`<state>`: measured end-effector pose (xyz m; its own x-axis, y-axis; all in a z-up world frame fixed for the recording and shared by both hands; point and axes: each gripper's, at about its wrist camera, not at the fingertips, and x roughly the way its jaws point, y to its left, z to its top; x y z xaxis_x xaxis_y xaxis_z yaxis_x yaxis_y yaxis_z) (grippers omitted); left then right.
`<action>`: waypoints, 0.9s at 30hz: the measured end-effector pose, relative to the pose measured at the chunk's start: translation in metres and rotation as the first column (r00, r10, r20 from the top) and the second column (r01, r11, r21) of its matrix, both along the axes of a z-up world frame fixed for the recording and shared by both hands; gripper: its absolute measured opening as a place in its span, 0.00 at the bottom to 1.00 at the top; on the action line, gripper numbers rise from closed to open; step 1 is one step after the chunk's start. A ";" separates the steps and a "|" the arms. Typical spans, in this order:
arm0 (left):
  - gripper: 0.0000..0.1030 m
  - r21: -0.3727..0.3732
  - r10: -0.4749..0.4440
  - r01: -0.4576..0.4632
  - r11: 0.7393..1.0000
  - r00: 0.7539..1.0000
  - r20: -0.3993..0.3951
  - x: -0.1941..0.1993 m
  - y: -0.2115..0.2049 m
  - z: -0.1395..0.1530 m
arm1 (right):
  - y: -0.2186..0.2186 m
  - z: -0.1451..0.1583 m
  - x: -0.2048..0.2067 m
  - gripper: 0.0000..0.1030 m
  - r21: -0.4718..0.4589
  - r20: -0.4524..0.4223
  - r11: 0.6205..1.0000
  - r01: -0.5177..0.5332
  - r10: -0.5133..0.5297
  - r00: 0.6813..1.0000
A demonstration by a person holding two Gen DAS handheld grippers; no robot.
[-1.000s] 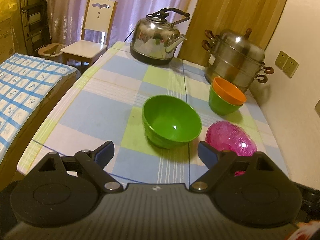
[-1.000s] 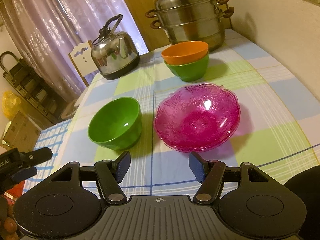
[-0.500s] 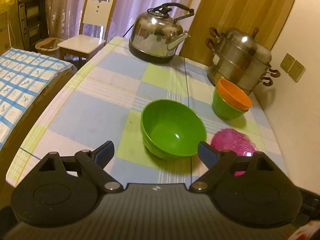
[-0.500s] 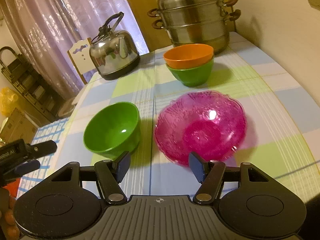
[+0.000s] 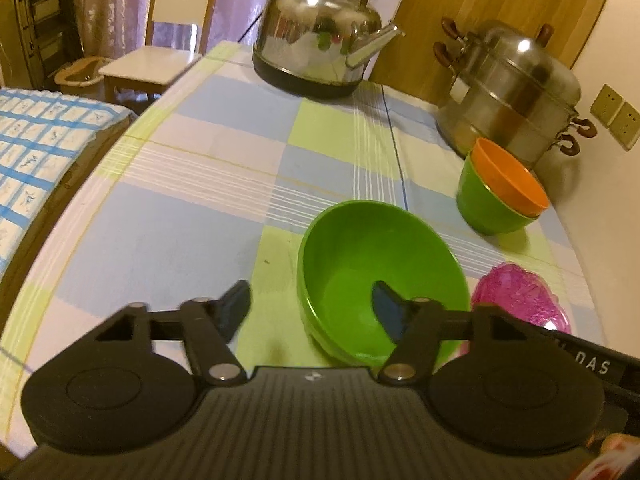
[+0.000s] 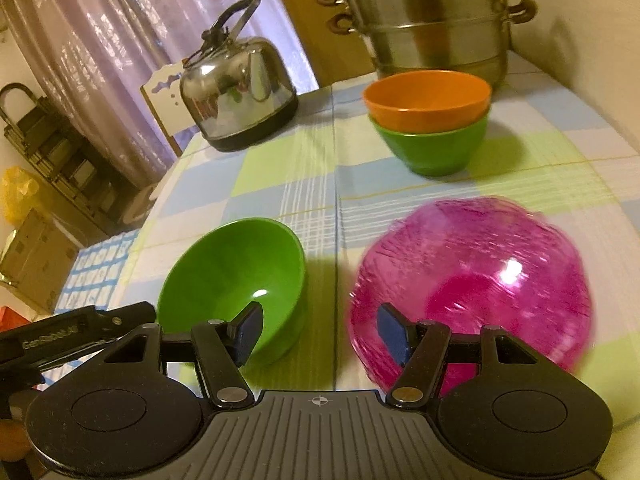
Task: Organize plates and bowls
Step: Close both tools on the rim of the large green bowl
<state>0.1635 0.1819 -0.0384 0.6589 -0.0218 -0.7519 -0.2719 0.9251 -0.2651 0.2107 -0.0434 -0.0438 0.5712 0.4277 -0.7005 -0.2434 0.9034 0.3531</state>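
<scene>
A loose green bowl point(image 5: 380, 276) point(image 6: 236, 276) sits on the checked tablecloth. My left gripper point(image 5: 310, 306) is open, with the bowl's near left rim between its fingers; the right finger hangs over the bowl's inside. A pink glass bowl point(image 6: 472, 276) point(image 5: 520, 296) sits to its right. My right gripper point(image 6: 320, 330) is open, with its right finger at the pink bowl's near left rim and its left finger by the green bowl. An orange bowl point(image 6: 426, 94) point(image 5: 508, 180) is nested in another green bowl point(image 6: 432, 146) point(image 5: 488, 210) farther back.
A steel kettle point(image 5: 320, 40) point(image 6: 236, 96) stands at the back left of the table. A stacked steel steamer pot point(image 5: 512, 92) point(image 6: 432, 16) stands at the back right by the wall. A white chair point(image 5: 160, 52) and a blue-checked bed point(image 5: 40, 148) lie past the table's left edge.
Both grippers have moved forward and lower toward the bowls. The left now straddles the green bowl's rim; the right has reached the pink bowl's rim. The bowls look unmoved.
</scene>
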 end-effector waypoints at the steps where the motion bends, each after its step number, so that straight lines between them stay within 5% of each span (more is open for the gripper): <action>1: 0.55 -0.001 -0.003 0.003 1.000 1.000 -0.004 0.005 0.001 -0.004 | 0.004 -0.004 0.005 0.62 -0.003 -0.004 1.000 -0.004 0.004 1.000; 14: 0.32 -0.015 -0.022 0.021 1.000 0.999 -0.041 0.034 0.005 -0.033 | 0.027 -0.031 0.040 0.20 -0.024 -0.039 0.998 -0.050 0.049 0.998; 21: 0.16 -0.009 -0.026 0.026 1.000 0.999 -0.037 0.034 0.004 -0.033 | 0.031 -0.034 0.040 0.13 -0.011 -0.046 0.998 -0.062 0.061 0.997; 27: 0.13 0.018 -0.037 0.038 0.999 0.998 -0.042 0.035 -0.001 -0.029 | 0.032 -0.034 0.040 0.12 -0.012 -0.033 0.998 -0.069 0.068 0.997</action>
